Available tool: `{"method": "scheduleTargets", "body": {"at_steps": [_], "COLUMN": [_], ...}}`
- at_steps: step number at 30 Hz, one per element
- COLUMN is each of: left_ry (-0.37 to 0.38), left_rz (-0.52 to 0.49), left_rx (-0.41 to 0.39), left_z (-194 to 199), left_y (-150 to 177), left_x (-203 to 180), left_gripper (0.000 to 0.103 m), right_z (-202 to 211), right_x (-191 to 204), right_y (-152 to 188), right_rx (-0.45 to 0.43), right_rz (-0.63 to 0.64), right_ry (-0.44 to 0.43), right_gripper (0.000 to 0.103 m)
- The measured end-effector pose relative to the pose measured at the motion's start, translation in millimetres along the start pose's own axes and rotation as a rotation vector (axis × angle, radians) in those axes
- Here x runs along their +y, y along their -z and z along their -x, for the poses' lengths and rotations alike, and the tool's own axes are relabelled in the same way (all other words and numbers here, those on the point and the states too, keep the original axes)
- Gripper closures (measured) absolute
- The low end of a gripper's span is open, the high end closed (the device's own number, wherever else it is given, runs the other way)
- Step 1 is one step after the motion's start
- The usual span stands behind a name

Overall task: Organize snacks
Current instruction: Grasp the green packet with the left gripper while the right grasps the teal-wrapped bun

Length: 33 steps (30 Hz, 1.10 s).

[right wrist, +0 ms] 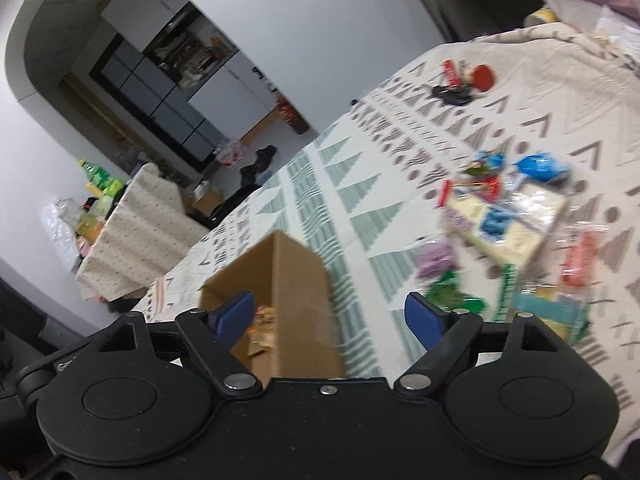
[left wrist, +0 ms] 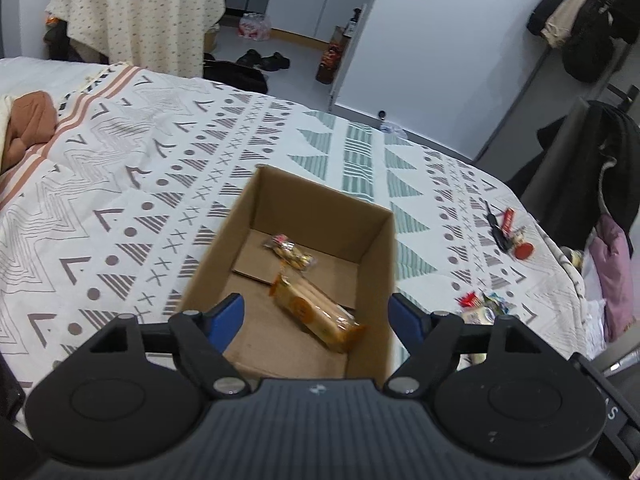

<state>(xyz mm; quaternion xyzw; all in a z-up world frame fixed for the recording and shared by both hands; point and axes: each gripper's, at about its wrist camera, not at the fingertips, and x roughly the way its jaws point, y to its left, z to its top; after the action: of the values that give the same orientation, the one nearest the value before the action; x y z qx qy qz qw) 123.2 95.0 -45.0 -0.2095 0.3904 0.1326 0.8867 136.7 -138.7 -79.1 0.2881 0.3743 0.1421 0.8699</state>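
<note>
Just ahead of the left gripper (left wrist: 318,316) sits an open cardboard box (left wrist: 376,248) on the bed (left wrist: 120,184). The blue fingers are spread wide and hold nothing. Two snacks lie in the box. A long orange cracker pack (left wrist: 316,314) is right between the fingers and a bit below them. A small clear bag of candies (left wrist: 290,251) lies farther ahead, near the back wall of the box. The rest of the box floor is bare.

The right gripper (right wrist: 330,316) is also wide open and holds nothing. The box (right wrist: 292,280) is in front of it, toward its left finger. A pile of snacks (right wrist: 512,224) is ahead and off to its right, on the bed. That view is blurry, so I cannot name each pack.

The packs look light and crinkly, and the wrappers may be slippery. Crackers can break, so a soft squeeze across the middle of a pack is probably best. The flat packs may be hard to pick up off the soft blanket.
</note>
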Motion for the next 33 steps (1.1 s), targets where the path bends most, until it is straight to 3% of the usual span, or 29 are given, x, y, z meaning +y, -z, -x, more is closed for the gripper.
{"method": "scheduleTargets", "body": {"at_steps": [17, 33], "left_ry": [0.108, 0.187], "left_rz": [-0.109, -0.148], "left_rx": [0.077, 0.181], "left_z": [-8.7, -54.0], "left_y": [43.4, 79.5], "left_x": [-62.5, -99.9], "left_gripper": [0.025, 0.025], "right_z": [24.9, 11.1], "right_x": [-66.2, -117.2], "right_y": [2.7, 7.3], "right_rx": [-0.020, 0.024], "right_rz": [-0.042, -0.124], "right_ry": [0.138, 0.230], "right_gripper": [0.021, 0.021]}}
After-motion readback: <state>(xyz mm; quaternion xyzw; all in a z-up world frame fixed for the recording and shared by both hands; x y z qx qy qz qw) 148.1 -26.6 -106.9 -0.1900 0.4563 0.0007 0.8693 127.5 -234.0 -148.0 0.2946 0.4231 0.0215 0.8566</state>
